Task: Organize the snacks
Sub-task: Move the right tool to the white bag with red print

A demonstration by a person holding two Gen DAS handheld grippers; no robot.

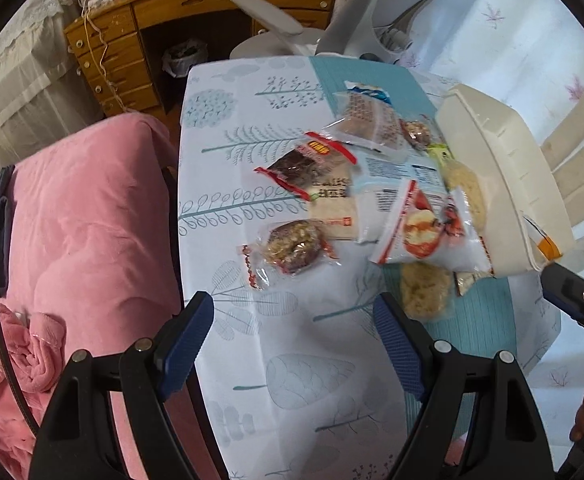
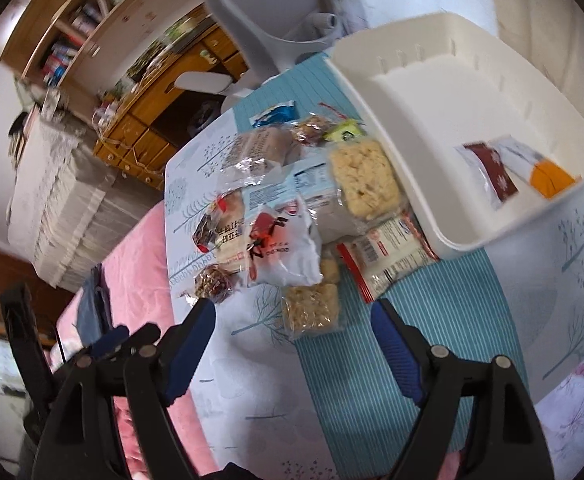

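Observation:
A pile of wrapped snacks lies on the tablecloth (image 1: 292, 360) beside a white bin (image 1: 504, 176). Nearest my open left gripper (image 1: 292, 336) is a nut cake in clear wrap (image 1: 292, 246). A white packet with a red picture (image 1: 424, 232) leans on the bin. My right gripper (image 2: 292, 340) is open and empty, just short of a rice crisp square (image 2: 312, 310). A red-edged packet (image 2: 388, 256) lies next to the bin (image 2: 532, 216), which holds a dark red packet (image 2: 492, 172) and an orange-and-white one (image 2: 548, 176).
A pink quilt (image 1: 84, 220) lies left of the table. A white office chair (image 1: 352, 28) and a wooden desk (image 1: 140, 36) stand behind it. The right gripper's tip shows in the left wrist view (image 1: 576, 300).

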